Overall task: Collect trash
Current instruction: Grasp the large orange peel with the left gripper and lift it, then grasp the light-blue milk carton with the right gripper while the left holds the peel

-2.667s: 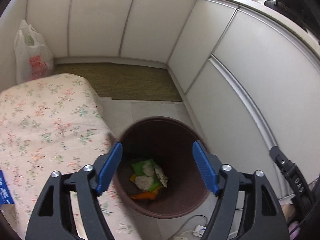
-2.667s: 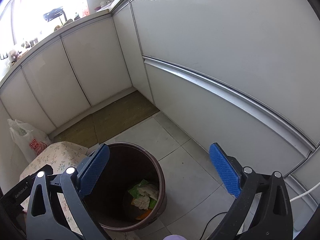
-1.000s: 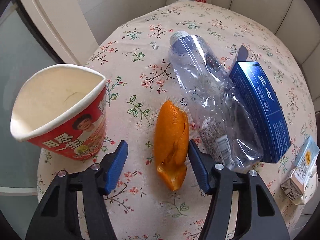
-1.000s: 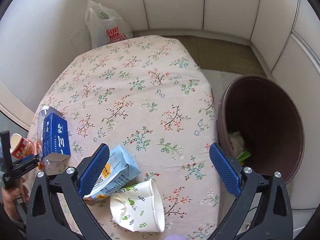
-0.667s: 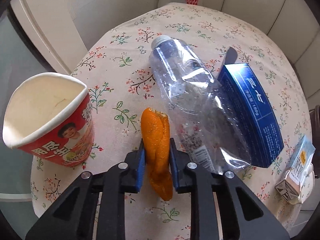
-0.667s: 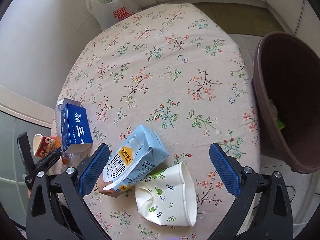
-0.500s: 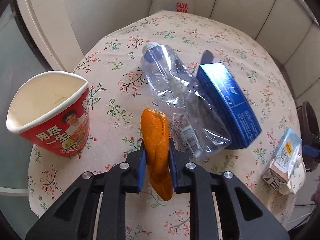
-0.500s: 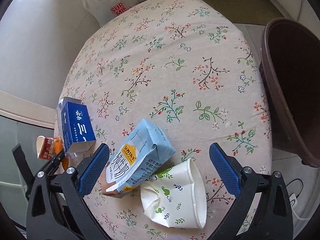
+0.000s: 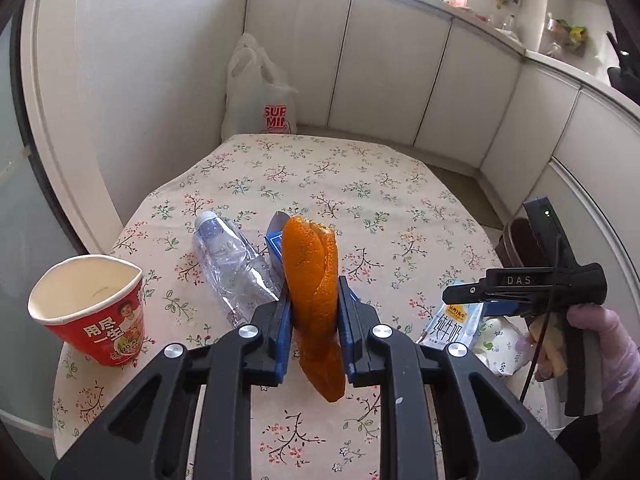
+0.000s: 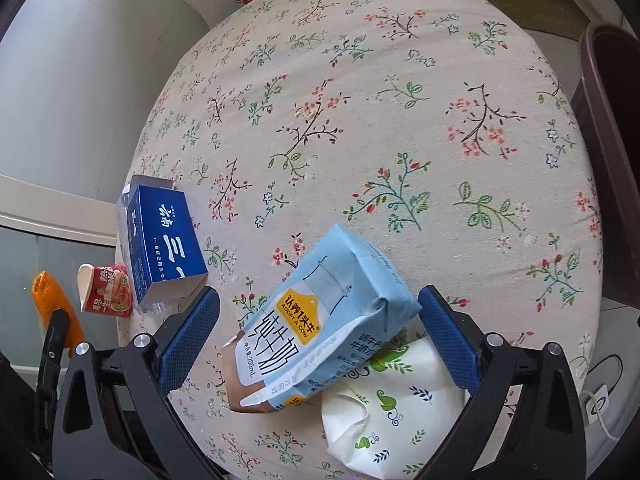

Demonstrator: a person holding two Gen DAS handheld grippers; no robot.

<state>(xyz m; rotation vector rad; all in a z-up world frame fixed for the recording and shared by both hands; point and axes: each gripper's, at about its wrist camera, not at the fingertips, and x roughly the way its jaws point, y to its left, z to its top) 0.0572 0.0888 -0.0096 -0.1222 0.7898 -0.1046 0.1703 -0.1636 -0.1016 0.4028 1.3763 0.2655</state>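
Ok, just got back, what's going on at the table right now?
Trash pickup is under way. The left claw is shut on an orange peel, held clear of the table. The right claw is open, its fingers either side of a milk carton that leans on a crushed paper cup. A bottle, blue box and noodle cup remain.

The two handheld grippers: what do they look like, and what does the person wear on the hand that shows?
Both the left gripper and the right gripper have black skeletal frames with triangular cut-outs, silver screws and blue textured fingers. The right one's black body reads "DAS" in the left wrist view, with a thin black cable. The hand wears a pale pink glove.
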